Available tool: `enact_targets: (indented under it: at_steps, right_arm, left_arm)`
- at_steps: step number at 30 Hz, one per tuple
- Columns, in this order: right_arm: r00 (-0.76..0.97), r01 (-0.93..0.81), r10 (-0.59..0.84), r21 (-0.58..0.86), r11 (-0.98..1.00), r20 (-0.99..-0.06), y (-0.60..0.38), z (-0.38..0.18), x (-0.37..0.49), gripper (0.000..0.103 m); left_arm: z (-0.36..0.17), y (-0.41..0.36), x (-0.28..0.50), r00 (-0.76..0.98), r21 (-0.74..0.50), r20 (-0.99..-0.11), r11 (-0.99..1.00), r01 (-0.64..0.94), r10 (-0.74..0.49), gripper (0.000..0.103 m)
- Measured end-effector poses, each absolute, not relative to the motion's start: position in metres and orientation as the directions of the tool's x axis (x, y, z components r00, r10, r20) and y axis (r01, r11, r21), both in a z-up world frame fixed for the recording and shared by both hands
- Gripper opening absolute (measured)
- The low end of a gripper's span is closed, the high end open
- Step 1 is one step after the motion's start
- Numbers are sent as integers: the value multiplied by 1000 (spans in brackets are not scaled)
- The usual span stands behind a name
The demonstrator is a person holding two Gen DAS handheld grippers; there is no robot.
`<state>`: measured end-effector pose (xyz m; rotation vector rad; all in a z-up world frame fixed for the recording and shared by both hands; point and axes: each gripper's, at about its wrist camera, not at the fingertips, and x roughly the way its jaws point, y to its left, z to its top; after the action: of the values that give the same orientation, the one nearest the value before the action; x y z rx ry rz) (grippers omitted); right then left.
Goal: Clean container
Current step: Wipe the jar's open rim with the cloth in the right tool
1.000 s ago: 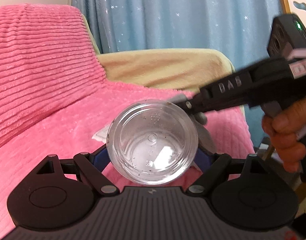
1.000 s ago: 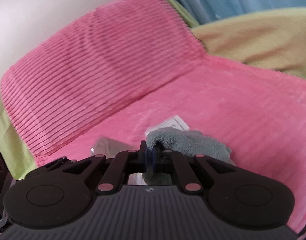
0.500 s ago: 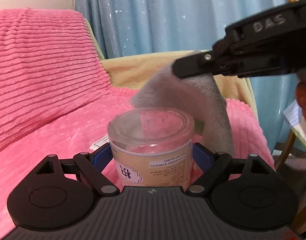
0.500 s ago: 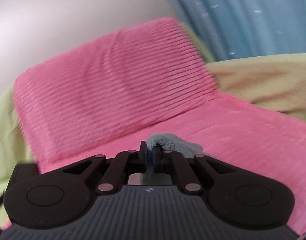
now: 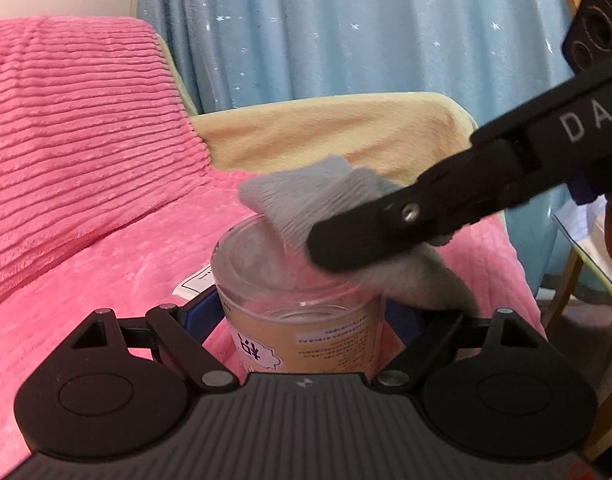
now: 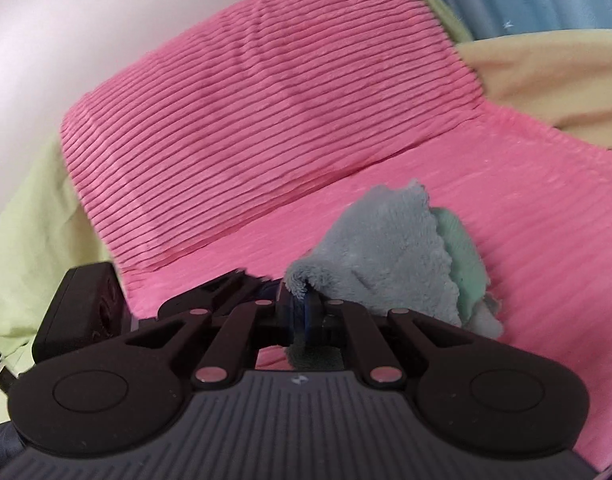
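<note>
Pink ribbed blanket [image 5: 78, 152] covers sofa seat and backrest. Yellow cover [image 5: 329, 132] lies over far armrest. Blue star-print curtain [image 5: 345, 28] hangs behind.

The left gripper [image 5: 302, 316] is pointing forward and level, its two blue-padded fingers [image 5: 200, 314] spread wide and pressing on either side of the clear jar [image 5: 298, 312] that it is gripping. The right gripper [image 6: 302, 312] is reaching in from the right at a downward slant, its jaws pinched together on a fold of grey cloth [image 6: 385, 264] and hanging just above the jar's open mouth. A bit of a hand is showing at the far right edge of the left wrist view.
</note>
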<state>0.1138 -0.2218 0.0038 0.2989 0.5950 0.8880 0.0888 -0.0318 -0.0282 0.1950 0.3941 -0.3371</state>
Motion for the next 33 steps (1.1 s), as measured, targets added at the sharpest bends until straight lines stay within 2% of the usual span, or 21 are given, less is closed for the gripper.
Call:
enact_targets:
  at_steps: [6,11,18,26,33]
  right_arm:
    - [475,-650,821,502,570,-317,-209,-4,124,1]
    - [555,-638,765,423,643,-326,-197,1,130,1]
    - [626,-574,704,414,707,-334,-223,1,131,2]
    - [586,-593,726,421,686,-358,-230,3,113,2]
    - [525,-630,780,460,626,-341,-210,1,111,2]
  left_arm:
    - [-30,-31,91,866,117,-412,926,360,-284,85]
    - [-31,-32,92,866,116,-408,924,364,-290,85]
    - [-32,-28,92,859,84,-407,924,373,-310,85]
    - [-31,-32,90,861,87,-408,925,369,-305,85]
    - [-30,-32,91,861,92,-412,927,364,-297,85]
